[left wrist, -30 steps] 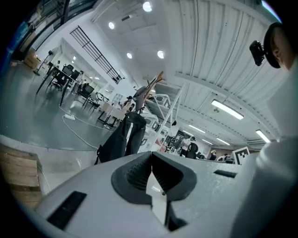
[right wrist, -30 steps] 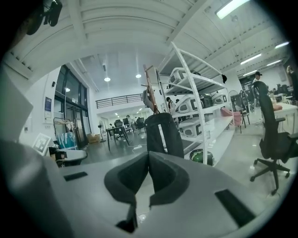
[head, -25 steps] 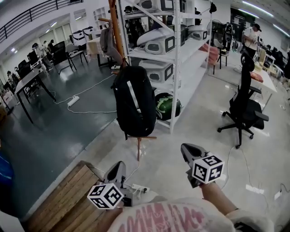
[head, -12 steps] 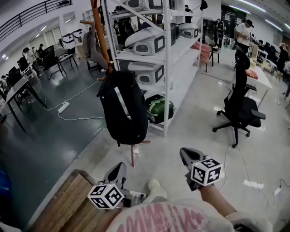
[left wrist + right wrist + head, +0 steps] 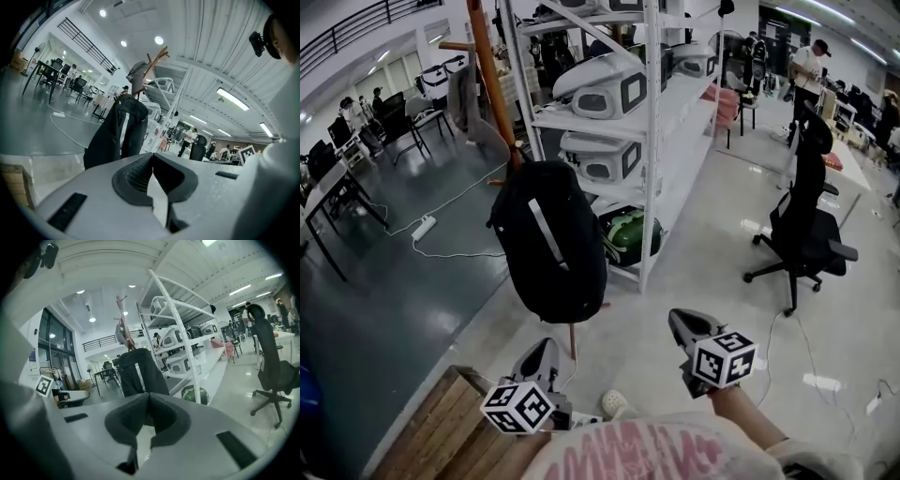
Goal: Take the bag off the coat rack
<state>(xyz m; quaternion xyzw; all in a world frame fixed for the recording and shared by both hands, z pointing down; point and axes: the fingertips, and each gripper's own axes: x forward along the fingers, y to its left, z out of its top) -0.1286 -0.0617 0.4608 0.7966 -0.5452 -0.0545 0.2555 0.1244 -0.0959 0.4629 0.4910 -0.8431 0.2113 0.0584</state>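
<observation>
A black backpack with a white stripe hangs from a wooden coat rack in front of me. It also shows in the left gripper view as the backpack under the rack's prongs, and in the right gripper view as the backpack. My left gripper is low at the left, short of the bag, jaws shut and empty. My right gripper is to the right of the bag, also shut with nothing in it. Both grippers point toward the bag from a distance.
A white shelving unit with grey machines stands right behind the rack, a green object at its foot. A black office chair is at the right. A wooden platform lies at lower left. A power strip with cable is on the floor.
I have stepped closer: the backpack and rack look bigger and sit further left and lower in the head view. Both grippers stayed shut and dipped slightly.
</observation>
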